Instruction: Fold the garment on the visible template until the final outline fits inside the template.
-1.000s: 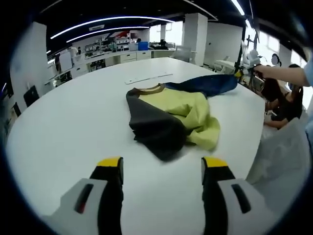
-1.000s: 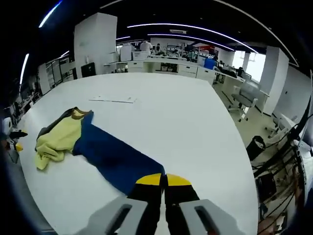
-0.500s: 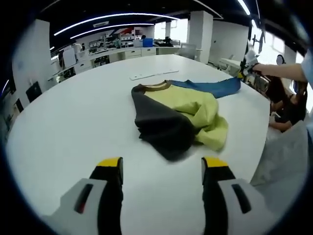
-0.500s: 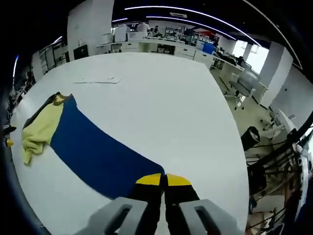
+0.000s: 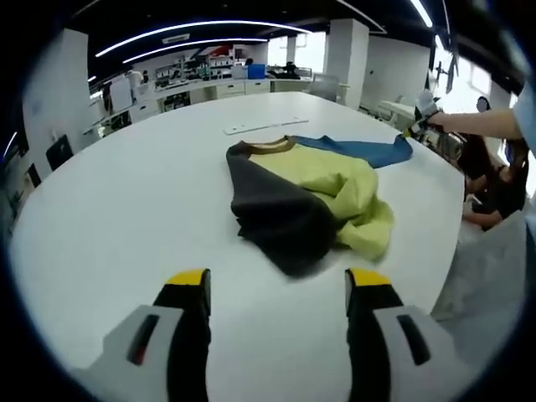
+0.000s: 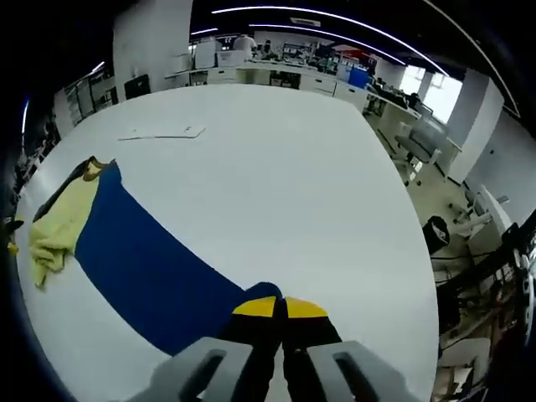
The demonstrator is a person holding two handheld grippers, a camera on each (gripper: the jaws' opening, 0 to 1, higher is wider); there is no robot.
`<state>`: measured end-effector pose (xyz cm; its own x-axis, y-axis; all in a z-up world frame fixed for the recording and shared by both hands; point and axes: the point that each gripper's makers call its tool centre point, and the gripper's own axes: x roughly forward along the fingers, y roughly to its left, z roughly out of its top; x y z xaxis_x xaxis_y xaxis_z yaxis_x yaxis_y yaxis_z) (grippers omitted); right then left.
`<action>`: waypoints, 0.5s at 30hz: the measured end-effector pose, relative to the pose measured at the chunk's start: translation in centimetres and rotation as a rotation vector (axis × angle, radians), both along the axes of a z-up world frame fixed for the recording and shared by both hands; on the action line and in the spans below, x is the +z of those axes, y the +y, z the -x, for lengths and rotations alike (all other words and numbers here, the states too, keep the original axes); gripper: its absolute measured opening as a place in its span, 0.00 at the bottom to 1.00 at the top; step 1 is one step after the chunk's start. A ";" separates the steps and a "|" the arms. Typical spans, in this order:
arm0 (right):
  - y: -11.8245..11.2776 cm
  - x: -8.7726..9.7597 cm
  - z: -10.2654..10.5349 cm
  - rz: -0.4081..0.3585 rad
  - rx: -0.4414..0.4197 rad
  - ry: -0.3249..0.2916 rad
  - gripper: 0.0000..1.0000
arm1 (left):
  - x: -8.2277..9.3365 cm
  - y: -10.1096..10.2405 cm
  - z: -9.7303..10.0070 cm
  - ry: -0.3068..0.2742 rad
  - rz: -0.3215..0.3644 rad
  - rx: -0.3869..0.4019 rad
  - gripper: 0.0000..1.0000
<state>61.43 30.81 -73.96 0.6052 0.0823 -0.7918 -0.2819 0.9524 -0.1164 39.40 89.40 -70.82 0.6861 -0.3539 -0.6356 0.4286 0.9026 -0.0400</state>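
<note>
Left gripper view: one garment (image 5: 311, 198).

Opposite views across shared garment (image 5: 310, 197)

A large white table (image 5: 126, 209) with a rounded edge stands in an open lab room. Long curved light strips (image 6: 335, 21) run across the dark ceiling. White square pillars (image 5: 347, 50) rise behind the table, and white counters (image 6: 285, 79) with cabinets line the far wall. Bright windows (image 6: 435, 105) lie to one side, near an office chair (image 6: 419, 142) on the pale floor.
</note>
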 end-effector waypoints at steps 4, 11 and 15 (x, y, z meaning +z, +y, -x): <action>0.5 -0.6 -0.2 0.001 0.006 0.007 0.00 | -0.1 0.1 0.2 0.005 -0.003 0.007 0.62; 0.1 -1.8 1.1 0.012 -0.004 0.043 0.00 | -0.3 0.3 0.4 0.015 -0.008 0.013 0.62; -0.4 -2.0 2.4 0.018 -0.016 0.056 0.00 | -0.4 0.1 0.4 0.016 -0.009 0.008 0.62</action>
<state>59.05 30.41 -76.00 0.5608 0.0585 -0.8258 -0.2728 0.9549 -0.1176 39.01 89.55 -71.23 0.6783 -0.3425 -0.6500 0.4207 0.9064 -0.0386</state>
